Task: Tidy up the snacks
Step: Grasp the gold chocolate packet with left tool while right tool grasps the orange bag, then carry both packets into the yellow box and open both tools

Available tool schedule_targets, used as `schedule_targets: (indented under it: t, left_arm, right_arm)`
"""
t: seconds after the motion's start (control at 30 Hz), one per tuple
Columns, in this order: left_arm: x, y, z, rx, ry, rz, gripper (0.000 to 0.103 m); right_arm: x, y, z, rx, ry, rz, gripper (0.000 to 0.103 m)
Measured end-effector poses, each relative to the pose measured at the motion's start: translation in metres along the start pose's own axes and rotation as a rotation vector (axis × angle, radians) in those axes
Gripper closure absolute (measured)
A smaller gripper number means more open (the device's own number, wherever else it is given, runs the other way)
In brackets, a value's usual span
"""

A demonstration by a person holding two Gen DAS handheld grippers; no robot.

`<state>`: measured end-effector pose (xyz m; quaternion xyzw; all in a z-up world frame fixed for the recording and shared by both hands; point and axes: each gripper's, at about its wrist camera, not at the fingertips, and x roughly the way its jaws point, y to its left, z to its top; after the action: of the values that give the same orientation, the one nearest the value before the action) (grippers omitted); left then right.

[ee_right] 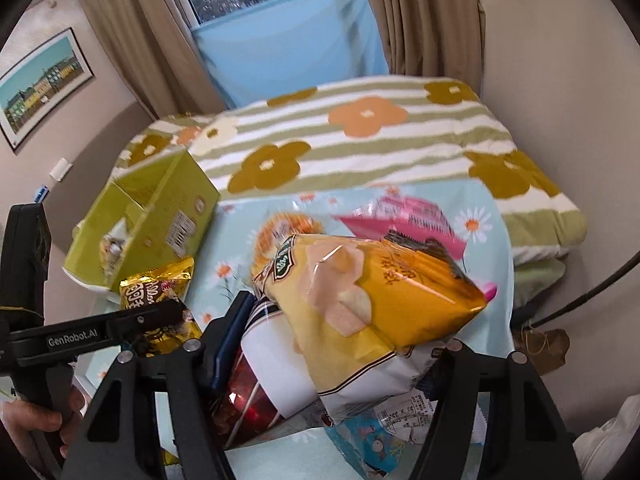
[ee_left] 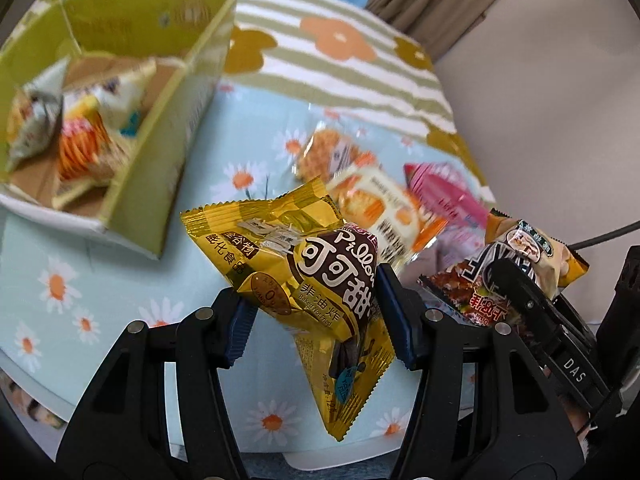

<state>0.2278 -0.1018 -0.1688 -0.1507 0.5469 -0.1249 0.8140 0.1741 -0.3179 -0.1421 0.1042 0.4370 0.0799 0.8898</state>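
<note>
My left gripper (ee_left: 316,316) is shut on a gold and brown cocoa snack packet (ee_left: 304,264) and holds it above the table; the packet also shows in the right wrist view (ee_right: 156,284). My right gripper (ee_right: 332,352) is shut on a yellow and white chip bag (ee_right: 360,300), with a red packet (ee_right: 244,404) pressed under it. A green cardboard box (ee_left: 132,128) stands at the left with several snack packets inside; it also shows in the right wrist view (ee_right: 148,216).
Loose snacks lie on the daisy-print tablecloth (ee_left: 60,280): an orange waffle packet (ee_left: 332,152), a white and orange packet (ee_left: 380,208) and a pink packet (ee_right: 400,216). A striped flower blanket (ee_right: 360,140) lies behind. Curtains (ee_right: 420,12) hang at the back.
</note>
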Motion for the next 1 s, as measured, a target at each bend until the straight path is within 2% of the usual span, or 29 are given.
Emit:
schedule_targets:
  t: [0.27,0.43,0.77,1.0]
  left_arm:
    - [-0.063,0.011,0.040,0.039,-0.147,-0.043,0.050]
    - [-0.094,0.044,0.074,0.055,-0.221,-0.058,0.050]
    - [-0.111,0.165,0.146,0.022,-0.202,-0.004,0.050]
    - [-0.098,0.248,0.192,0.012,-0.145,0.018,0.050]
  right_arm:
    - [-0.016,0.041,0.035,-0.043,-0.066,0.047,0.039]
    - [-0.005,0.090,0.062,-0.092,-0.098,0.087,0.039]
    - [0.063,0.202,0.100,-0.101,-0.072,0.152,0.039]
    - [0.116,0.268,0.108,-0.084,-0.028,0.152,0.039]
